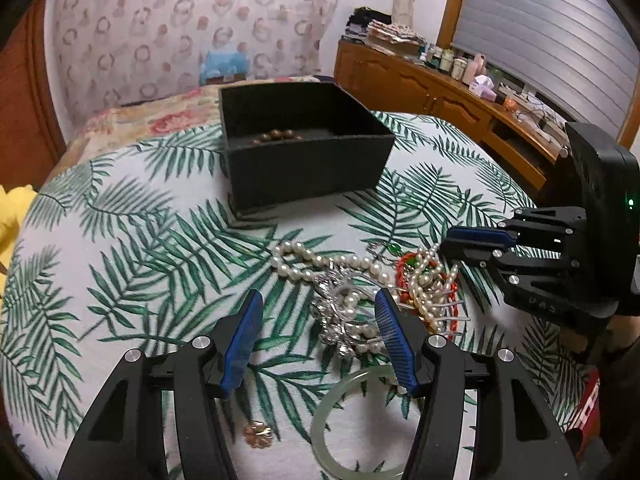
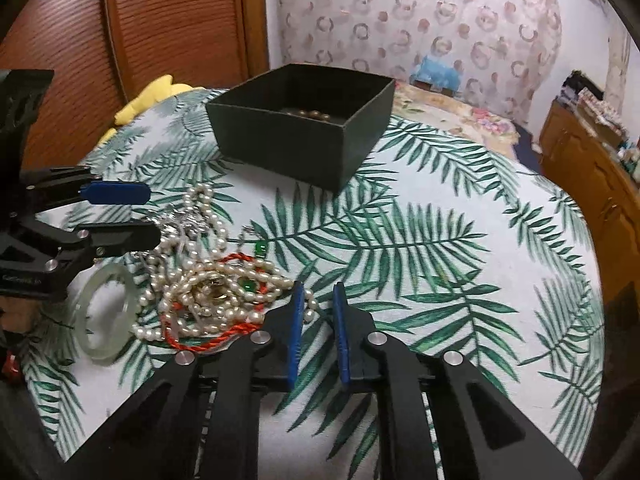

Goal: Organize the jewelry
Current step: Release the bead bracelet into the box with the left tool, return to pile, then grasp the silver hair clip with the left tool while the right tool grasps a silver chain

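Observation:
A tangled pile of pearl strands, a red cord and silver pieces lies on the leaf-print cloth; it also shows in the right wrist view. A pale green jade bangle lies flat near me, also seen in the right wrist view. A black open box holds brown beads. My left gripper is open, its fingers either side of the pile's near end. My right gripper is open by a narrow gap and empty, just right of the pile.
A small gold flower piece lies on the cloth near the bangle. A yellow cloth lies at the table's far left edge. A wooden sideboard with clutter stands to the right. The box sits at the back of the round table.

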The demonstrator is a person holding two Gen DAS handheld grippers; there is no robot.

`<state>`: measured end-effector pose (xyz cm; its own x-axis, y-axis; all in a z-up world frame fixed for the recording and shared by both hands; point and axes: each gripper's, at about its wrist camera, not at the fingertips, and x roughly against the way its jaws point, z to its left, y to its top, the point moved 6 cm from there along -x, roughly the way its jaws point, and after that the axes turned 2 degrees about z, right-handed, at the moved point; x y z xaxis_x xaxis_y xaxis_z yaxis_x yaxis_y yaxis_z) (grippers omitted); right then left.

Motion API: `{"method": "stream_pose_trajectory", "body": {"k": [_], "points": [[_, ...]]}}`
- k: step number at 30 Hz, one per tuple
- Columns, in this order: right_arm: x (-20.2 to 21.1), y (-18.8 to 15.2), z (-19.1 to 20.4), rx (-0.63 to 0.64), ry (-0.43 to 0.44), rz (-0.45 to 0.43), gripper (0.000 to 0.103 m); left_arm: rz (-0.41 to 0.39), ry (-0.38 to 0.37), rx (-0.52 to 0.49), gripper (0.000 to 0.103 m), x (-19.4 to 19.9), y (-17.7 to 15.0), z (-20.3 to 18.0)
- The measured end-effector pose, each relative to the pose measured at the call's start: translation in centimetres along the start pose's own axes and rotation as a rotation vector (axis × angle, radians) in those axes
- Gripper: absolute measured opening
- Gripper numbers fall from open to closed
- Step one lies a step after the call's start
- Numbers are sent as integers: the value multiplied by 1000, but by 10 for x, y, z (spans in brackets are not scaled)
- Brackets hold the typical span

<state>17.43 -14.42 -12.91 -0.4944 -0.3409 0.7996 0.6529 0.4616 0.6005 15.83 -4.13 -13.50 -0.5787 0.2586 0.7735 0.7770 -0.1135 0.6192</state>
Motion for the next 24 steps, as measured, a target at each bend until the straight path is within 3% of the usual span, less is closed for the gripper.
{"method": "stream_pose_trajectory", "body": {"k": [6, 15, 20, 24], "points": [[0, -2, -2, -6, 1, -17, 13, 16, -51, 37, 53, -10, -2, -3], [1, -2, -3, -6, 0, -17, 13, 7, -90, 78, 26, -11, -2, -6], [1, -2, -3, -7, 1, -16, 13, -49, -100, 86, 12, 8, 1, -7], [1, -2, -3, -7, 1, -16, 13, -104, -93, 63, 10, 26, 7, -17]]}}
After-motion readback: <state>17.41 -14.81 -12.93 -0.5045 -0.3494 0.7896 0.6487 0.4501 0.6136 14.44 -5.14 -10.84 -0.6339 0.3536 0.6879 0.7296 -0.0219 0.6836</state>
